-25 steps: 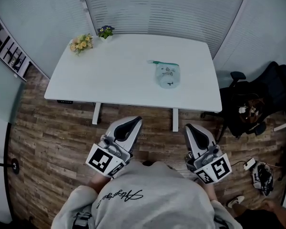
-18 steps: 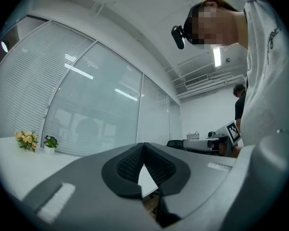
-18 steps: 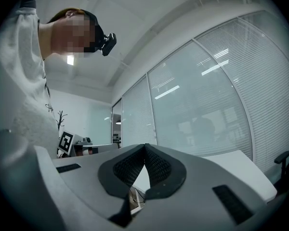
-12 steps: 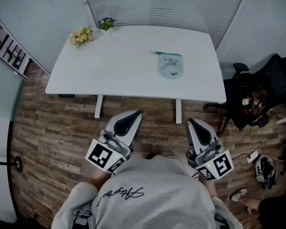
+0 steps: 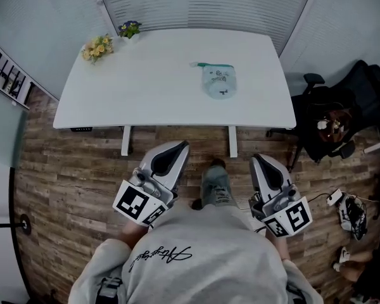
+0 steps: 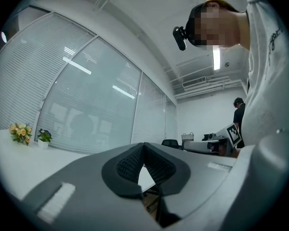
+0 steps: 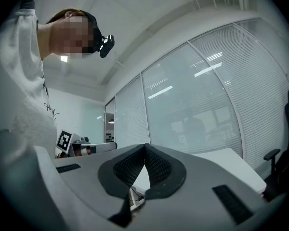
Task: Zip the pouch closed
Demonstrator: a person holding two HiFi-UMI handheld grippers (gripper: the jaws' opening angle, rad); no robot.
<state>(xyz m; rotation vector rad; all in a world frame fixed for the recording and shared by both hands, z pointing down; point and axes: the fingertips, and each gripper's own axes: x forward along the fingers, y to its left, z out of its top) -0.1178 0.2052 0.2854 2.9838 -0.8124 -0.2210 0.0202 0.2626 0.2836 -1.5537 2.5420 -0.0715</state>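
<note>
Pouch (image 5: 218, 81) lies upper centre on the table (image 5: 145, 87) — my left gripper (image 5: 179, 148) and right gripper (image 5: 258, 162) hover lower frame, jaws pressed together, empty.

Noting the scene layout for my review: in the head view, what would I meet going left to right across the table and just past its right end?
yellow flower bunch → small potted plant → pouch → black office chair

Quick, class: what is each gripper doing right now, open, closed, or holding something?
Left gripper: closed, holding nothing.
Right gripper: closed, holding nothing.
</note>
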